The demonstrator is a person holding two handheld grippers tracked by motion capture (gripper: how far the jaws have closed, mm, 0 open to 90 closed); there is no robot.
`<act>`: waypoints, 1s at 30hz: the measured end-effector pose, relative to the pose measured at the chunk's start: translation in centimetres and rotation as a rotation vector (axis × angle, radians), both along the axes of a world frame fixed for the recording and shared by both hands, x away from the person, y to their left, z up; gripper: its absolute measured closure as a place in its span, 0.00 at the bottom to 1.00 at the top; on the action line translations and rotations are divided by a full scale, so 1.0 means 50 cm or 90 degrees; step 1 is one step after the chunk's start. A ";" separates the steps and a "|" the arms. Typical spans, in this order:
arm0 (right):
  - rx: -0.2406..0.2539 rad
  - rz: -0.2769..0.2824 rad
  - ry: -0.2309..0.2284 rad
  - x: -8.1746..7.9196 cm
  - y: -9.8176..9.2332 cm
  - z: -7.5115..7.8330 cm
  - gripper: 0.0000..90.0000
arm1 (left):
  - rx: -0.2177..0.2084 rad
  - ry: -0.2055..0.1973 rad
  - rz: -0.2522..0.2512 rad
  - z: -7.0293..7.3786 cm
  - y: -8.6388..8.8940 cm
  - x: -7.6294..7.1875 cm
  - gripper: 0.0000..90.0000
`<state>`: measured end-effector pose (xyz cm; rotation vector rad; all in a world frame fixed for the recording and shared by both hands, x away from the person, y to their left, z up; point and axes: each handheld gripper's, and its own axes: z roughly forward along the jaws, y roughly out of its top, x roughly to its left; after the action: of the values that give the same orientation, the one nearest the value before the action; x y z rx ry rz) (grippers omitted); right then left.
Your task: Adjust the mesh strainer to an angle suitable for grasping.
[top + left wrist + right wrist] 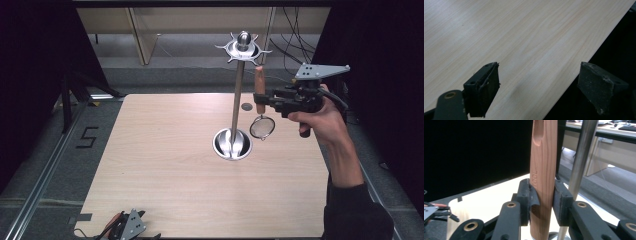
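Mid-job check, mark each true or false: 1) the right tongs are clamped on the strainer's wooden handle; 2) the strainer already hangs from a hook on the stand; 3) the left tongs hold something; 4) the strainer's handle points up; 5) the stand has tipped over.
1) True: the right tongs grip the wooden handle of the strainer.
2) False: it is held in the air beside the stand, below the hooks.
3) False: the left tongs stand open over the table, with nothing between them.
4) True: the mesh bowl hangs below.
5) False: it stands upright on its round base.
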<state>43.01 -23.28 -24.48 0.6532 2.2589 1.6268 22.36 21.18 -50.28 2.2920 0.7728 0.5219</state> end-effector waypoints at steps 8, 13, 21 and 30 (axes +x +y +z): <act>0.005 -0.015 0.015 0.020 0.004 0.012 0.79 | 0.004 0.003 -0.002 -0.001 -0.001 0.000 0.18; 0.001 -0.021 0.008 0.036 0.007 0.013 0.79 | 0.000 0.004 0.000 -0.002 -0.002 -0.001 0.18; 0.003 -0.025 0.038 0.057 0.013 0.005 0.79 | -0.008 0.002 0.005 -0.003 -0.003 -0.001 0.18; -0.001 -0.027 0.043 0.065 0.019 0.000 0.79 | 0.005 0.011 0.002 0.000 -0.002 -0.002 0.18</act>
<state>46.24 -22.33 -24.48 0.7607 2.2765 1.6065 22.27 21.08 -50.28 2.3066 0.7841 0.5078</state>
